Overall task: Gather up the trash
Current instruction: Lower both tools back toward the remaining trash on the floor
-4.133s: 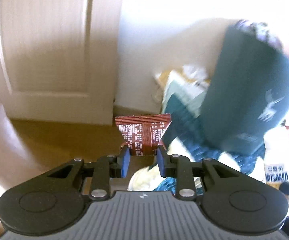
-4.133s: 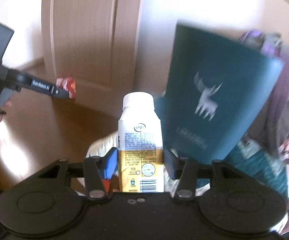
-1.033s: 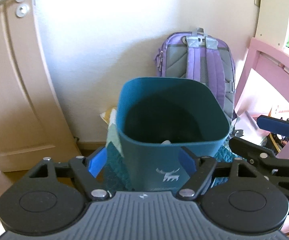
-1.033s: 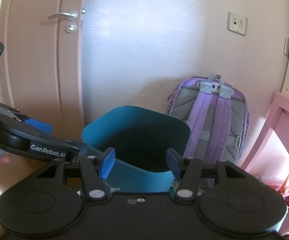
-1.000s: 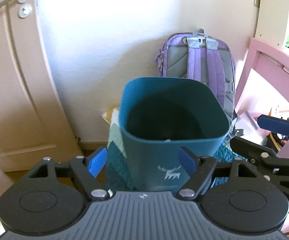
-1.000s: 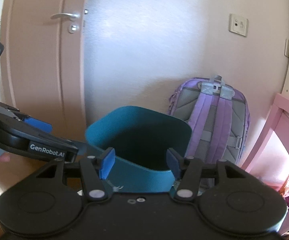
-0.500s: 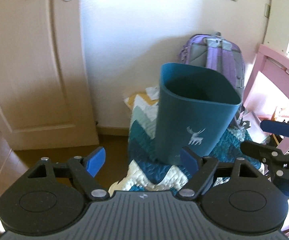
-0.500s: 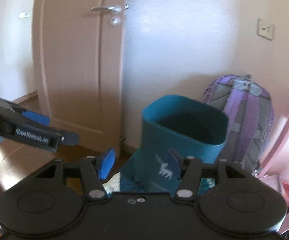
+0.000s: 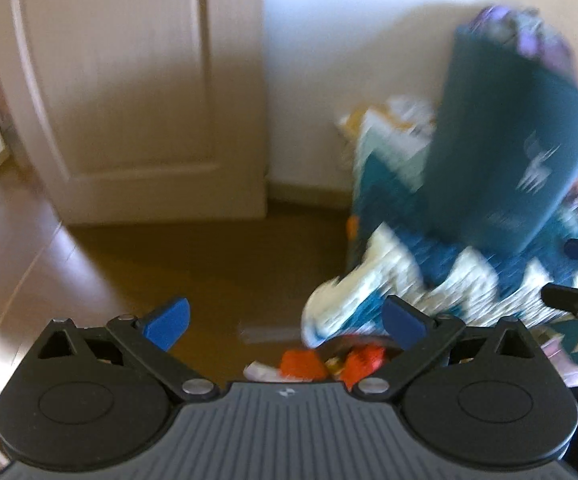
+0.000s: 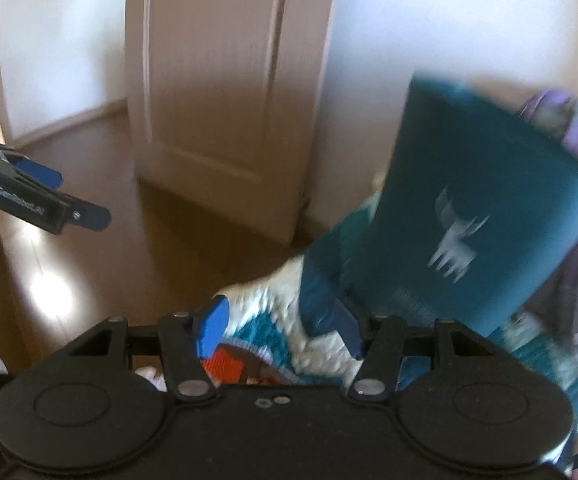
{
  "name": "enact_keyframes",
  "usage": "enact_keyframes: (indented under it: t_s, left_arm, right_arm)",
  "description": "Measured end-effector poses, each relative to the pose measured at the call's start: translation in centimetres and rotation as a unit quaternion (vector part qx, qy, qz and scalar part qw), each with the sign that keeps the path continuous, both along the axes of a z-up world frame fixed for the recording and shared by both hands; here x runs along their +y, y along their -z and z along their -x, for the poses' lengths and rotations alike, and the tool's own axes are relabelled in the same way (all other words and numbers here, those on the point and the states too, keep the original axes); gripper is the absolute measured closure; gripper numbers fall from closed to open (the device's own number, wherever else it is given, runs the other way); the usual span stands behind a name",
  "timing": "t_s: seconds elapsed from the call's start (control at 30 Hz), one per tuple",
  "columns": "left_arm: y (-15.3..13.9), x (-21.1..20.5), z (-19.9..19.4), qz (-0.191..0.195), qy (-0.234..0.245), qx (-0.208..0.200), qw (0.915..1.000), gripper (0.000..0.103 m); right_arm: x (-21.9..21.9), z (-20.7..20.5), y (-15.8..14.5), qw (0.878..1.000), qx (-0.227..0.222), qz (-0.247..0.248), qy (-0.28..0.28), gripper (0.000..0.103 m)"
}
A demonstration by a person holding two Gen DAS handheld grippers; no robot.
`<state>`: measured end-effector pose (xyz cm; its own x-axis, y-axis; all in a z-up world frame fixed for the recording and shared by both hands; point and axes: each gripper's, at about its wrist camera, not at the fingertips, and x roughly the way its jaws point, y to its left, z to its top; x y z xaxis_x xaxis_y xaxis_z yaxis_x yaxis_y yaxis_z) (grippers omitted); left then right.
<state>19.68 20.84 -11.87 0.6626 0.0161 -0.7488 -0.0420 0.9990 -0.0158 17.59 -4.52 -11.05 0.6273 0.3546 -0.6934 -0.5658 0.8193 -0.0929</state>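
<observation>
Orange and red wrappers (image 9: 329, 362) are seen lying low on the floor at the near edge of a blue-and-white zigzag blanket (image 9: 421, 276), just ahead of the left tongs (image 9: 285, 320) and partly hidden by their body; the same orange scrap (image 10: 225, 364) appears at the foot of the right wrist view, between the blue pads. A dark teal bin (image 9: 509, 148) bearing a pale deer mark is shown standing on the blanket, blurred by motion, well beyond the wrappers and to their right. The left tongs are spread wide and nothing is held between them. The right tongs (image 10: 275, 328) are likewise parted, somewhat less widely, and empty. A purple backpack (image 10: 565, 120) is glimpsed behind the bin, against the pale wall. A cream door (image 9: 129, 80) is shown to the left, above the brown wooden floor (image 9: 169, 264). In the right wrist view the left tongs are seen entering from the left edge.
</observation>
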Motion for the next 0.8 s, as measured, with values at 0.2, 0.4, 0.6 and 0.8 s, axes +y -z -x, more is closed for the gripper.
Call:
enact_keyframes:
  t_s: [0.2,0.4,0.6,0.8]
  left_arm:
    - [9.9,3.1,-1.8,0.000,-0.030,0.074,0.9968,0.000]
    - [19.3,4.7,-3.9,0.004,-0.044,0.149,0.9878,0.000]
    - [27.5,5.9,-6.1,0.038,-0.073,0.222,0.9716,0.000]
    - [34.2,3.8,-7.6,0.006,-0.004,0.251,0.9679,0.000]
  right_arm:
    - [1.9,-2.4,9.6,0.997,0.065,0.029,-0.002,0.045]
    - [4.1,-3.4,18.2,0.988,0.136,0.059,-0.036,0.045]
    - [6.3,-3.5,25.5,0.974,0.196,0.087,-0.071,0.046]
    - [7.8,-3.8,31.7,0.955,0.261,0.100,-0.098,0.046]
